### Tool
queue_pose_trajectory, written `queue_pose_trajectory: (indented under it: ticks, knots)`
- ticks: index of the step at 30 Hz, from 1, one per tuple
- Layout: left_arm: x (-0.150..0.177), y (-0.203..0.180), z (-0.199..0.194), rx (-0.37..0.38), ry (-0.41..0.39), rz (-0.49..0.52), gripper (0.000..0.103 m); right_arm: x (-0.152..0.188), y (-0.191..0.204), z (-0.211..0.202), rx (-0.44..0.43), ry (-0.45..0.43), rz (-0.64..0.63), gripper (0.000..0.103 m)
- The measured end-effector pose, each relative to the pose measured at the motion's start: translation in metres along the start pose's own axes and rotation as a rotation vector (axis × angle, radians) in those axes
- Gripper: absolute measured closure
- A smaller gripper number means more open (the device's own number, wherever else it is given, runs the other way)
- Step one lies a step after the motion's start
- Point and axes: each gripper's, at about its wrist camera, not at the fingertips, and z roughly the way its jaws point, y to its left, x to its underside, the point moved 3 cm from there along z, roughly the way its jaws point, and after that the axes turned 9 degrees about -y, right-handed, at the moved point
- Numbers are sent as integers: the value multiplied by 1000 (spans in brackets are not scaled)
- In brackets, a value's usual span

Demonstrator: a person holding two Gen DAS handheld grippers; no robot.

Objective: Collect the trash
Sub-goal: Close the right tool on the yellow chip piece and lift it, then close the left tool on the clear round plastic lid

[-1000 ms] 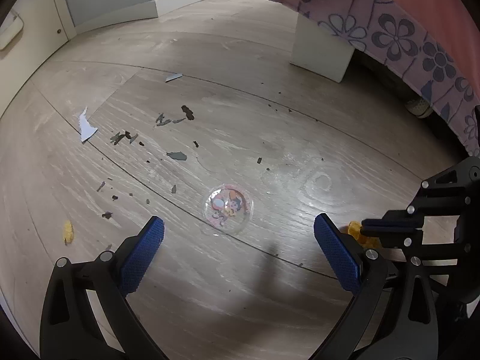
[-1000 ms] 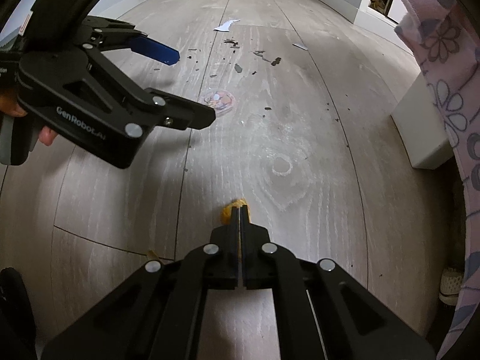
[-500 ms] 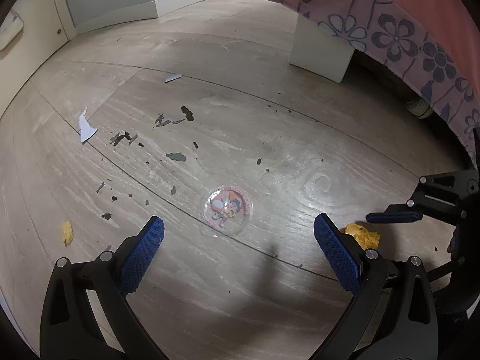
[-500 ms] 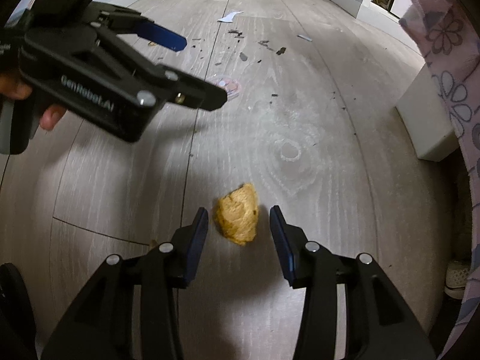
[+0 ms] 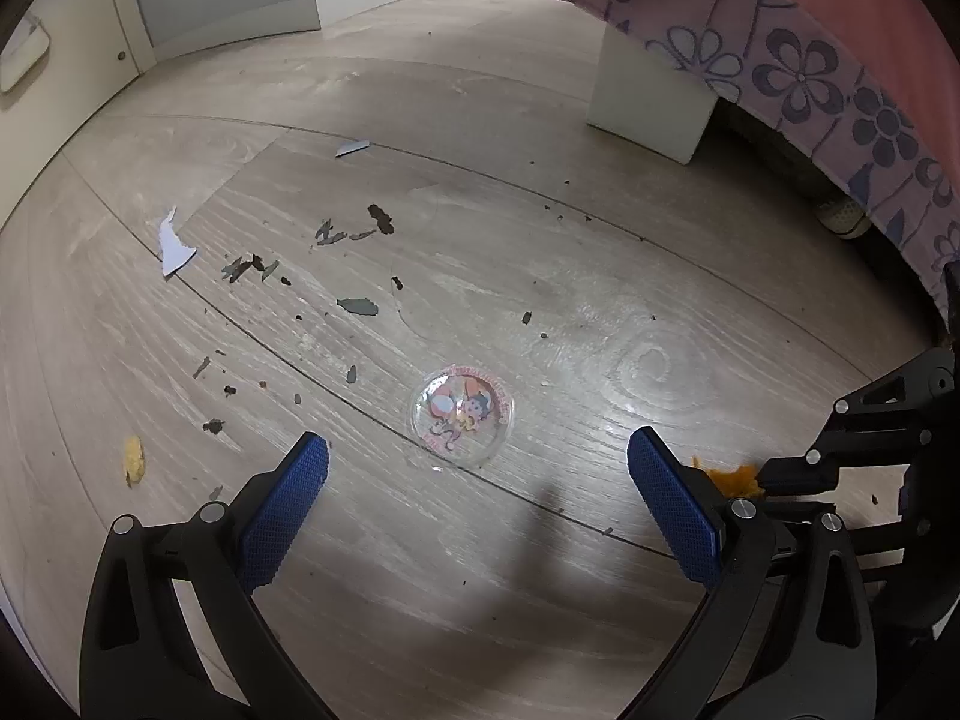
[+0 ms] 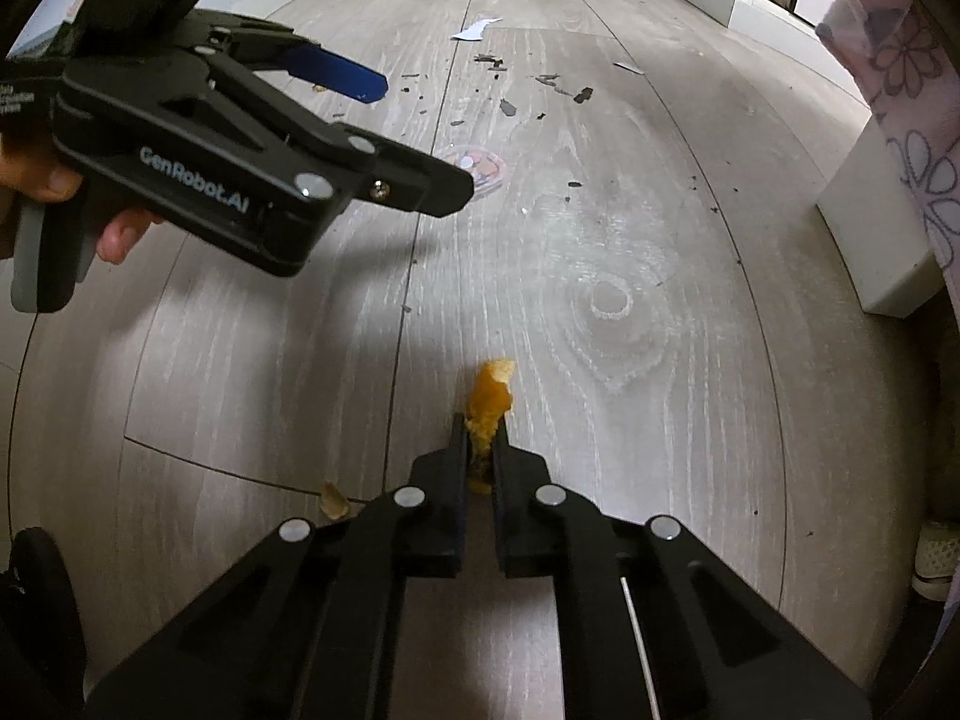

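Orange scrap (image 6: 491,402) pinched in right claw (image 6: 479,450) shows fully only there.

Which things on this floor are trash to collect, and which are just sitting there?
Trash:
- orange crumpled scrap, pinched in the right gripper, whose jaws just closed
- clear round plastic lid with cartoon print
- torn white paper piece
- dark flakes
- small yellow crumb

Just there:
- white bed leg
- floral purple bedsheet
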Motion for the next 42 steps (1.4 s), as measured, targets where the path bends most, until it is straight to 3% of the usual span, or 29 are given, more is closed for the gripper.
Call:
queue_pose_trajectory:
  ticks: [8, 18, 23, 30, 37, 38, 42]
  knots:
    - [0, 3, 7, -3, 3, 4, 6, -10, -5, -8, 17, -32, 15, 96]
    - [-10, 7, 25, 2, -48, 24, 6, -15, -15, -11, 30, -39, 39, 96]
    - [-9, 2, 34, 16, -25, 51, 31, -16, -17, -12, 33, -43, 42, 96]
    - [-5, 1, 40, 1, -8, 63, 52, -16, -19, -13, 35, -47, 44, 96]
    - [-6, 3, 37, -8, -25, 72, 86, -16, -19, -15, 38, -49, 47, 96]
    - [-6, 2, 37, -5, -24, 76, 100, -16, -19, -15, 38, -50, 45, 96]
    - [-4, 2, 33, -10, -29, 89, 102, -15, -18, -14, 36, -54, 41, 96]
